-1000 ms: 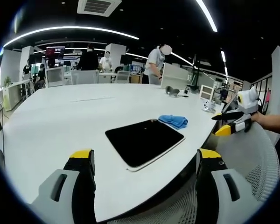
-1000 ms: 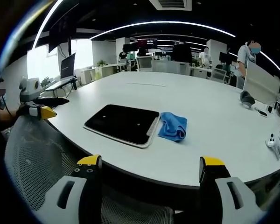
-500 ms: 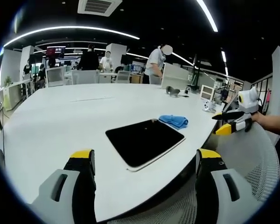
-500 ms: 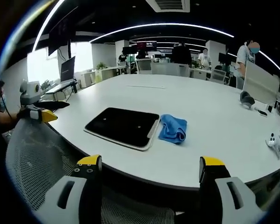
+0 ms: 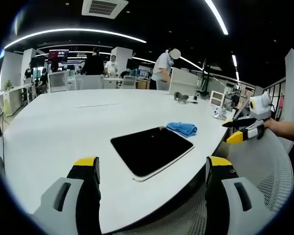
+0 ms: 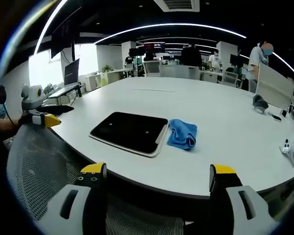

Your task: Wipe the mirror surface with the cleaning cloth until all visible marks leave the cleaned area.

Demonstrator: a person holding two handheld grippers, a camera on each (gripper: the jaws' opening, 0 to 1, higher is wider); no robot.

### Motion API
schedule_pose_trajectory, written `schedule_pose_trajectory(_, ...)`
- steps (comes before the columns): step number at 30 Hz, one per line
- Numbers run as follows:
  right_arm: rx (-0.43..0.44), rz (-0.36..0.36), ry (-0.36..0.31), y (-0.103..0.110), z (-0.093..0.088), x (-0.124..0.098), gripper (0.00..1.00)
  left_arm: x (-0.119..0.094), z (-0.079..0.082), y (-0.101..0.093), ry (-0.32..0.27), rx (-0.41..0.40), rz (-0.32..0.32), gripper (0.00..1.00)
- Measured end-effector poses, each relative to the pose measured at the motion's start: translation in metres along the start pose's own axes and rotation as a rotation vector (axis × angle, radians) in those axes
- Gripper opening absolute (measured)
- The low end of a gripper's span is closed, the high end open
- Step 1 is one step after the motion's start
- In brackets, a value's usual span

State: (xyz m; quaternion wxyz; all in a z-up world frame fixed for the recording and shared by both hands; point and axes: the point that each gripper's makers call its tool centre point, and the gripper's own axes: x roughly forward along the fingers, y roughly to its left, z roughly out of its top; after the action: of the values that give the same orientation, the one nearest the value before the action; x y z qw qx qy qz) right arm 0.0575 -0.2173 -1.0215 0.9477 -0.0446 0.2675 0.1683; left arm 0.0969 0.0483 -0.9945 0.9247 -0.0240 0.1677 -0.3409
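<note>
A flat dark mirror (image 5: 152, 148) (image 6: 129, 131) with a white rim lies near the front edge of the big white table (image 5: 59, 122) (image 6: 230, 127). A crumpled blue cloth (image 5: 182, 128) (image 6: 182, 133) rests right beside the mirror's far short end. My left gripper (image 5: 152, 176) hovers open off the table edge, short of the mirror, nothing between its jaws; it also appears at the left (image 6: 41, 114) of the right gripper view. My right gripper (image 6: 157, 183) is open too, below the table edge; seen from the left gripper view it sits at the right (image 5: 242, 129).
A mesh office chair (image 5: 264, 171) (image 6: 34, 166) stands at the table edge between the two grippers. Small devices (image 6: 286, 147) and a dark headset (image 6: 258, 104) lie on the far side of the table. Several people stand among desks in the background.
Both views have barely shifted; the mirror, cloth and both grippers stay as they were.
</note>
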Motion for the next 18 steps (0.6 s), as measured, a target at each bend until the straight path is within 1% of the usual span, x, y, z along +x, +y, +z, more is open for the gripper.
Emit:
schedule_pose_trajectory(15,0.009,0.014,0.008,0.0011,-0.0008,-0.0006,0.81,-0.0001,-0.0006,0.0003,0.003,0.003,0.002,0.87)
schedule_pose_trajectory(18,0.007,0.01,0.008,0.0005,-0.0004,-0.0012,0.79,0.0001,-0.0013,0.0002,0.006,0.002,0.0,0.87)
